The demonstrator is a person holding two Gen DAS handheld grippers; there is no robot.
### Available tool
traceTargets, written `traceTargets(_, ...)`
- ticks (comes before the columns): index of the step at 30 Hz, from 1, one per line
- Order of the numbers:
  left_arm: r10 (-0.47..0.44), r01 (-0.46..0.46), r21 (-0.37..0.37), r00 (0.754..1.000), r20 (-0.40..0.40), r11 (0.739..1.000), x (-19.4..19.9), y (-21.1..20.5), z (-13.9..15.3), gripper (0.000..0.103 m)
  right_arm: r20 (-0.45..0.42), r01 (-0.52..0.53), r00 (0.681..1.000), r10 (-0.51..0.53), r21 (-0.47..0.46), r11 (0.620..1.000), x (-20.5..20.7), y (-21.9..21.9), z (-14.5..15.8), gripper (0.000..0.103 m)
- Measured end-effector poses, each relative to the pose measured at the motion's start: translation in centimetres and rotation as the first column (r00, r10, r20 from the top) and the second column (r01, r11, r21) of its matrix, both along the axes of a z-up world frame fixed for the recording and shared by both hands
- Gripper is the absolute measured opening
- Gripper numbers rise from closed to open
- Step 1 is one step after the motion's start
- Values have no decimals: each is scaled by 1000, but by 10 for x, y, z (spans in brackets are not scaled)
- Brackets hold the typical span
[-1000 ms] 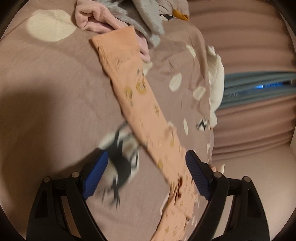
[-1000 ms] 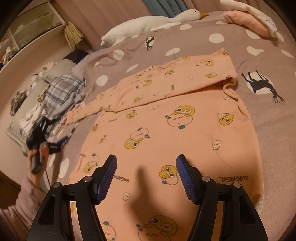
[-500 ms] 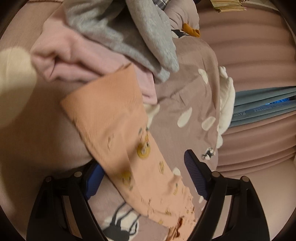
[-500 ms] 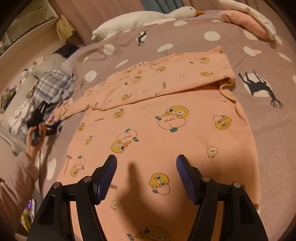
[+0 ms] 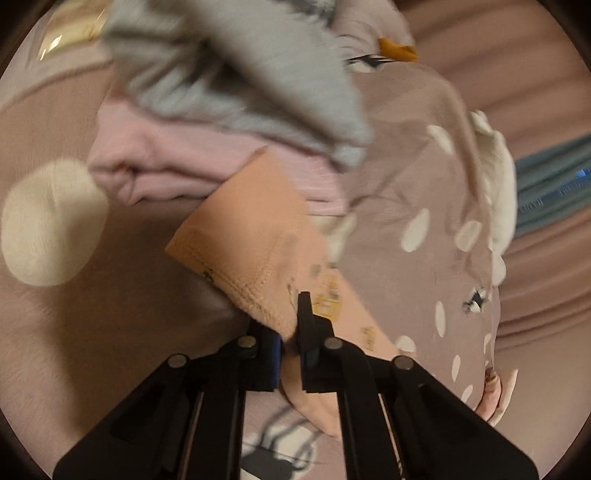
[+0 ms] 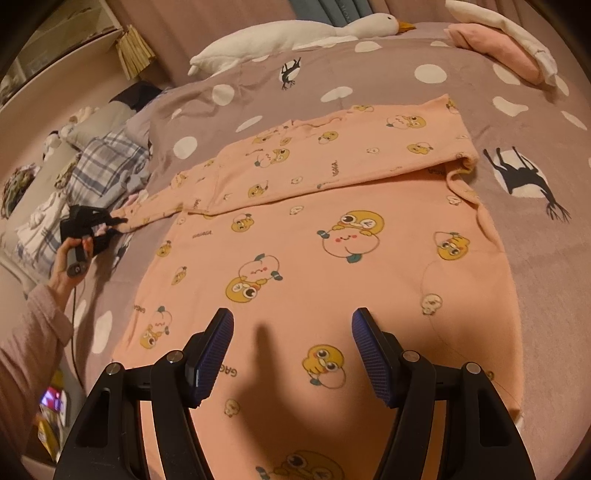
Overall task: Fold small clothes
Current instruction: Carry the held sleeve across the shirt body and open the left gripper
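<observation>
A peach long-sleeved shirt (image 6: 314, 258) with cartoon prints lies flat on the bed. One sleeve (image 6: 332, 147) is folded across its top. The other sleeve (image 5: 251, 229) stretches out to the left. My left gripper (image 5: 291, 325) has its jaws closing on that sleeve just behind the ribbed cuff, and the pads pinch the cloth. From the right wrist view, the left gripper (image 6: 110, 221) grips the sleeve's end, with a person's hand behind it. My right gripper (image 6: 291, 350) hovers open over the shirt's lower body, nothing between its fingers.
The mauve polka-dot bedspread (image 6: 424, 74) covers the bed. A white plush goose (image 6: 295, 33) and pink folded cloth (image 6: 495, 48) lie at the far edge. A grey garment (image 5: 240, 74) and a pink one (image 5: 184, 162) are piled beyond the cuff. Plaid clothes (image 6: 103, 166) lie at the left.
My left gripper travelled up the sleeve toward its cuff and shut on the cloth. The right gripper stayed open over the shirt.
</observation>
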State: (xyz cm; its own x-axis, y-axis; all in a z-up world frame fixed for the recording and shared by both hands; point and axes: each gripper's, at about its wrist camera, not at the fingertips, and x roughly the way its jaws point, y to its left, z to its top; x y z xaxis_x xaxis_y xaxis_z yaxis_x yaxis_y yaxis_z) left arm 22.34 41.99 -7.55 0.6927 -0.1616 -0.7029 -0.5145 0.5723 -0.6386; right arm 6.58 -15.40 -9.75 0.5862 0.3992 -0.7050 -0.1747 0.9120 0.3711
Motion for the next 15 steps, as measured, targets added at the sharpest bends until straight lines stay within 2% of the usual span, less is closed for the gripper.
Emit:
traceTargets(4, -106, 102, 46, 991, 78, 994, 2, -31, 38, 4, 8, 19, 1000, -19, 15, 1000, -5, -8, 1, 67)
traceTargets(9, -246, 226, 144, 959, 140, 963, 6, -94, 83, 4, 23, 41, 999, -41, 28, 999, -13, -18, 2, 67)
traceTargets(12, -337, 304, 208, 930, 147, 930, 13, -141, 101, 4, 33, 52, 998, -53, 34, 998, -20, -25, 2, 67)
traceTargets(15, -427, 378, 283, 894, 134, 882, 15, -194, 112, 4, 44, 68, 997, -70, 49, 997, -27, -37, 3, 67)
